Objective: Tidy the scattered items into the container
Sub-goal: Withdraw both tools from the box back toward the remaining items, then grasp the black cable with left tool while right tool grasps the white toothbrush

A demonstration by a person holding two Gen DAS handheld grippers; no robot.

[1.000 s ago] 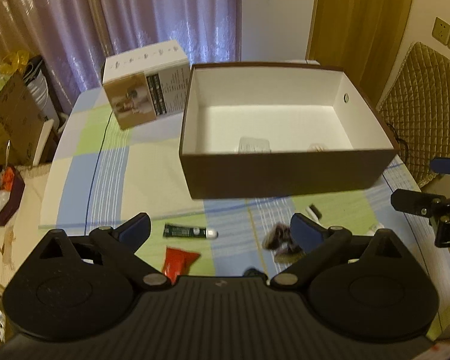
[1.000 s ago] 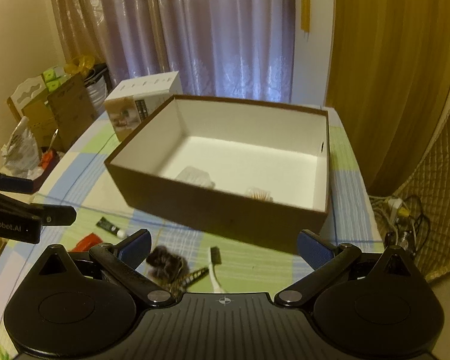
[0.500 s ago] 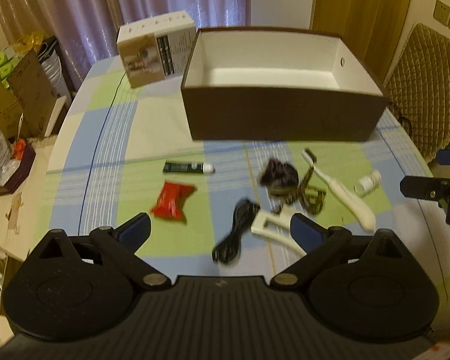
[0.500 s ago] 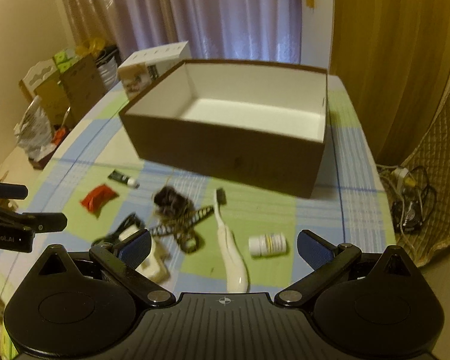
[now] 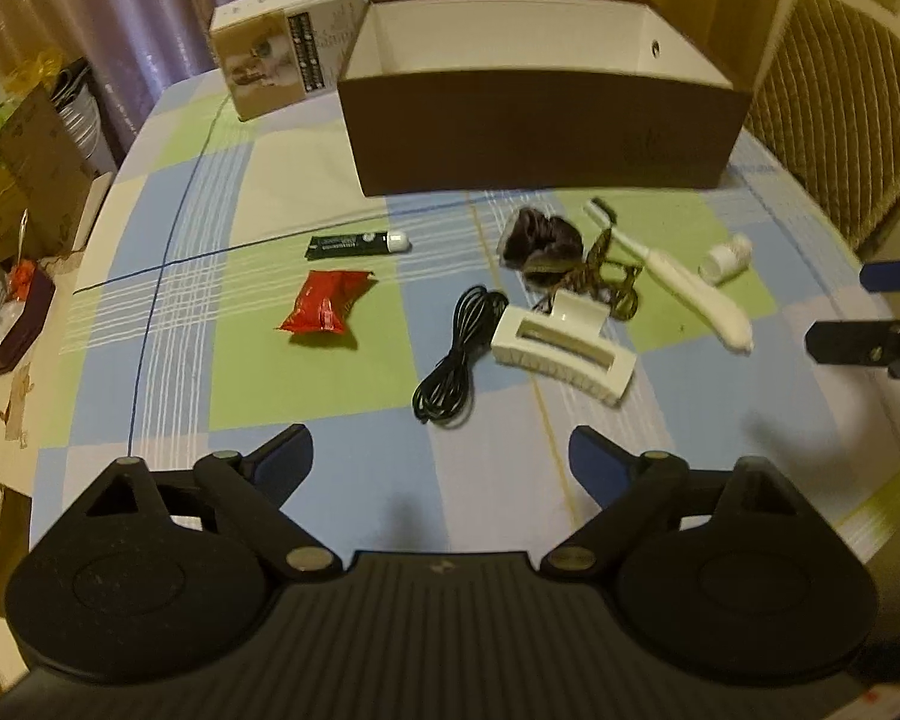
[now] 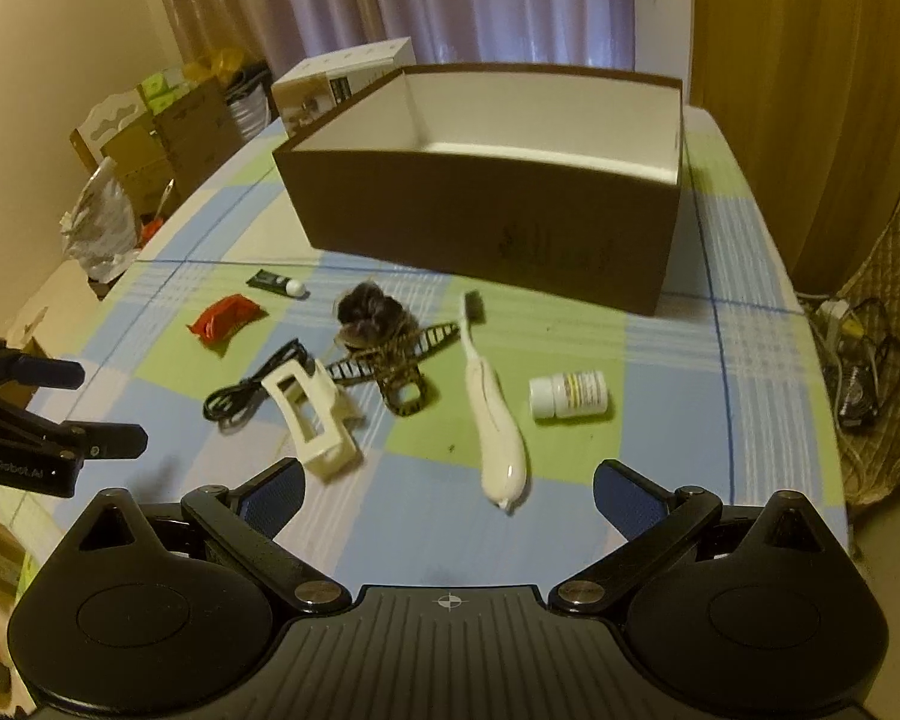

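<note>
Both grippers — left gripper (image 5: 441, 450) and right gripper (image 6: 447, 489) — hover with jaws spread wide, holding nothing. The scattered items, toothbrush (image 6: 489, 414) included, lie on the desk (image 6: 570, 516) before the box (image 6: 492, 222) — likely for easy reach.

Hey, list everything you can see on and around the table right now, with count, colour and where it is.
Box: 1, brown outside, white inside, far side of table.
Carton: 1, white, left of box.
Tube: 1, dark with white cap, near box.
Packet: 1, red, below tube.
Cable: 1, black, coiled, centre.
Hair clip: 1, cream, right of cable.
Scrunchie: 1, dark, before box.
Patterned band: 1, brown-black, by scrunchie.
Electric toothbrush: 1, white.
Pill bottle: 1, white, rightmost.
Tablecloth: 1, blue-green check.
Chair: 1, quilted tan, right.
Left tongs: open.
Right tongs: open.
</note>
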